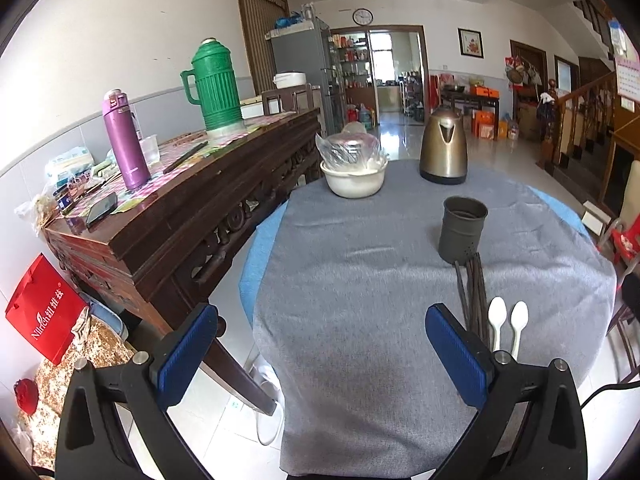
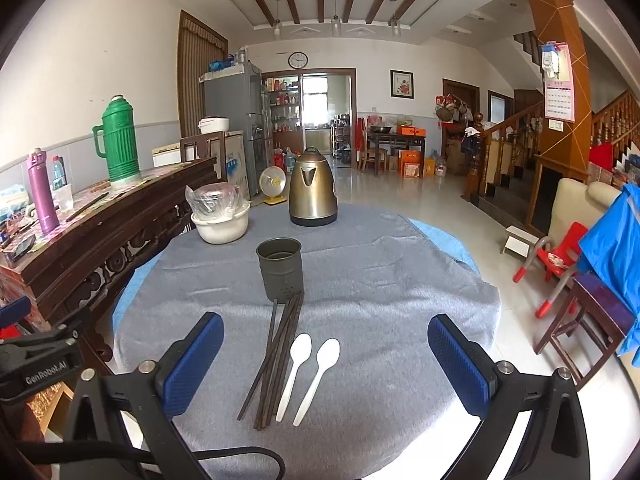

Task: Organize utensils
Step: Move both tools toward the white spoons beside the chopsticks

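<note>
A dark metal utensil cup (image 2: pixel 280 270) stands upright on the grey cloth; it also shows in the left wrist view (image 1: pixel 462 235). Several dark brown chopsticks (image 2: pixel 276 360) lie in a bundle in front of it, also in the left wrist view (image 1: pixel 474 296). Two white plastic spoons (image 2: pixel 306 376) lie side by side to their right, also in the left wrist view (image 1: pixel 507 324). My right gripper (image 2: pixel 326 364) is open and empty, above the chopsticks and spoons. My left gripper (image 1: pixel 322 352) is open and empty, to the left of the utensils.
A gold electric kettle (image 2: pixel 313 188) and a white bowl holding a bagged pot (image 2: pixel 220 216) stand at the table's far side. A wooden sideboard (image 1: pixel 168 216) with a green thermos (image 1: pixel 214 84) and a purple bottle (image 1: pixel 124 140) stands left. A red child's chair (image 2: pixel 556 264) stands right.
</note>
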### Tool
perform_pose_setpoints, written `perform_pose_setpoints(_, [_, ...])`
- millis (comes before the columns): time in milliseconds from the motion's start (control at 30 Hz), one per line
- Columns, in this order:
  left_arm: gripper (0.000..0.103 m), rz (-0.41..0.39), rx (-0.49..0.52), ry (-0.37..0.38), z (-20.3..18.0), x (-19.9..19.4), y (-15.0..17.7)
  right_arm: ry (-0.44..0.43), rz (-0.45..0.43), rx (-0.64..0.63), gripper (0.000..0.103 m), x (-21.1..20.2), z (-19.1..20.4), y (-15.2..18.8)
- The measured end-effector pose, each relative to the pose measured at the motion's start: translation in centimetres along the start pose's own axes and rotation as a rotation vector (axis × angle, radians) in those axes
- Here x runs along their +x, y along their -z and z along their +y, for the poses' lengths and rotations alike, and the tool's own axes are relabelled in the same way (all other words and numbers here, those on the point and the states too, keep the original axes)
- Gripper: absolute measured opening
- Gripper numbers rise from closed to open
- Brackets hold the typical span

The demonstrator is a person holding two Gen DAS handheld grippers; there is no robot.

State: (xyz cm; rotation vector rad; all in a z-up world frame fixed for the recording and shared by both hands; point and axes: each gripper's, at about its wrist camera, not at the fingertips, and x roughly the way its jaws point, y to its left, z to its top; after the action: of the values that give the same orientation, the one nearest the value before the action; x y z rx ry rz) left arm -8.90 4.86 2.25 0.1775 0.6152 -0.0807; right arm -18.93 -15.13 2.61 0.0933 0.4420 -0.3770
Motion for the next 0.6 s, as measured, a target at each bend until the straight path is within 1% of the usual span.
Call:
perform_pose_setpoints(167, [0.103,0.037,0.014,-0.002,-0.8,1.8,-0.2,0.007,0.034,0.007,0.103,1.7,-0.3,0.1])
perform_pose_setpoints(267, [0.103,0.062,0.031,-0.001,-1.6,3.2,-0.2,0.029,0.071,-0.016,0.103,2.9,-0.6,0.4])
perform_pose_setpoints(333, [0.103,0.08,0.043,0.001,-2.1,4.0,-0.1,0.015,0.07,0.021,0.103,3.8,-0.8,0.5])
perform_pose_setpoints(400, [0.103,0.099,0.056,0.003,-2.7,5.0,-0.1,0.012,0.089,0.037,0.103,4.8,-1.1,0.6])
perform_pose_setpoints(600, [0.103,0.146,0.073,0.003,-3.9,7.4,-0.1,0.014,0.143,0.055,0.103,7.8,-1.6,1.1])
